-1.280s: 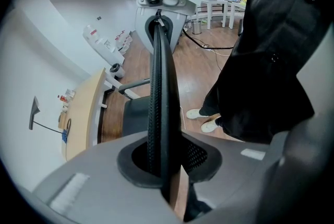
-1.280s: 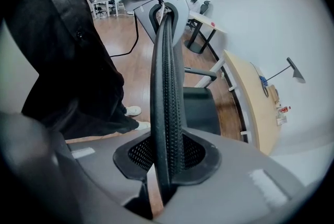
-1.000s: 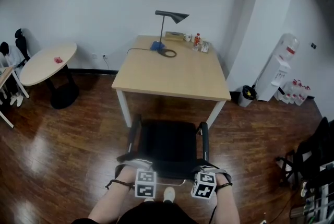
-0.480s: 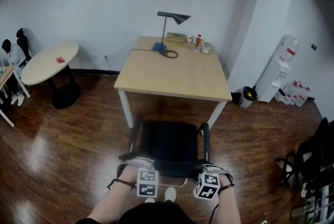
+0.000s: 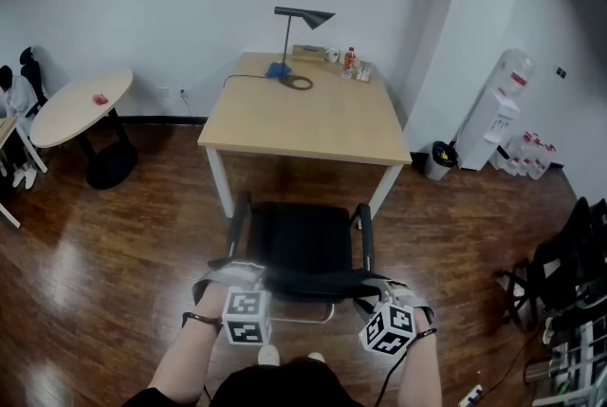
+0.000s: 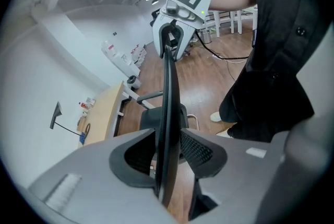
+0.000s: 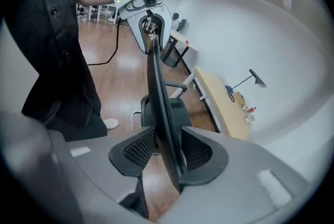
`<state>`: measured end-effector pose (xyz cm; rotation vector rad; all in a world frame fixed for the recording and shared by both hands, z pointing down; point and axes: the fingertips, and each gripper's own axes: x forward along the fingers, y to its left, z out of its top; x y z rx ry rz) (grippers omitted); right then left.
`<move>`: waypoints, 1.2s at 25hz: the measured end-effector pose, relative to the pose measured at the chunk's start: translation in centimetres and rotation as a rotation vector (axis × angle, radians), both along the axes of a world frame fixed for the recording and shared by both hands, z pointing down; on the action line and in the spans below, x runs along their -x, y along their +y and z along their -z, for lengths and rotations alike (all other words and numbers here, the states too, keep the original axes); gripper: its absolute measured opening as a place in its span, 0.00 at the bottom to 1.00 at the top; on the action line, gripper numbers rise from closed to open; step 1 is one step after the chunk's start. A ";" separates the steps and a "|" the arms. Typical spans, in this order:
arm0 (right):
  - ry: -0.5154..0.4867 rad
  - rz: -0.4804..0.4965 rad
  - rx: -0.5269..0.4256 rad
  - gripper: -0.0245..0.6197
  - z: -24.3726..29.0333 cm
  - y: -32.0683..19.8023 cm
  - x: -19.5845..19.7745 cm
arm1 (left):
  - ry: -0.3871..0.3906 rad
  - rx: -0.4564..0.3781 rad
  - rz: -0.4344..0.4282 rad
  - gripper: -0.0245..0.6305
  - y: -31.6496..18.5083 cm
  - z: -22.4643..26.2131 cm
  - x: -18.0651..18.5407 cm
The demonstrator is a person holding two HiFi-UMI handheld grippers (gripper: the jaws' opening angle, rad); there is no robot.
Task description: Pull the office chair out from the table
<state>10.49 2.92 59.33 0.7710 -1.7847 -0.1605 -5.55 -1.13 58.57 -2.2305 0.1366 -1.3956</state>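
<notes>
**Well: both pairs of jaws slack, chair back between them**

My left gripper [image 6: 167, 151] and right gripper [image 7: 166, 154] have both just been opening. The pads now stand off the backrest [image 6: 168, 108] on either side, so neither one is clamping. The thin top edge of the backrest runs straight through each gap, left gripper near its left end and right gripper near its right end.

The office chair [image 5: 302, 244] stands in front of the table [image 5: 305, 122], with its seat out from under the top and its armrests near the front legs. I judge the pull about done.

The main risk I see is backing off at a slant. A pad could then hook that edge and tip the chair or drag it askew. My shoe [image 5: 268, 355] is just behind the chair base, so a sudden tug could roll the chair onto it. If the chair is bumped forward, it goes back under the table.
</notes>
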 end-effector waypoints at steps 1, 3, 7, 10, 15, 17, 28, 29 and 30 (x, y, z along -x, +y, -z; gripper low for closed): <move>-0.004 -0.002 -0.019 0.29 0.5 0.0 -0.4 | 0.016 -0.013 0.005 0.27 0.2 0.7 -0.4; -0.015 0.000 -0.070 0.26 1.7 0.3 -0.9 | 0.060 -0.037 0.023 0.27 1.0 1.9 -1.2; -0.094 0.008 -0.208 0.20 4.9 1.5 -1.2 | 0.221 -0.092 0.116 0.25 2.5 4.8 -3.0; -0.184 -0.032 -0.293 0.17 6.6 2.9 -1.9 | 0.399 -0.092 0.251 0.22 3.5 6.5 -4.5; -0.257 -0.069 -0.346 0.14 6.0 6.4 -4.0 | 0.630 -0.081 0.456 0.07 6.9 7.6 -6.0; -0.283 -0.063 -0.346 0.13 5.6 7.9 -4.2 | 0.685 -0.078 0.520 0.05 8.7 7.6 -5.8; -0.518 -0.079 -0.419 0.10 7.7 12.6 -5.0 | 1.012 -0.117 0.677 0.04 15.2 11.2 -3.9; -0.552 -0.083 -0.431 0.10 8.1 12.8 -4.9 | 1.021 -0.122 0.680 0.04 15.4 11.5 -3.7; -0.582 -0.086 -0.440 0.09 8.5 13.0 -4.8 | 1.029 -0.128 0.681 0.04 15.6 11.7 -3.5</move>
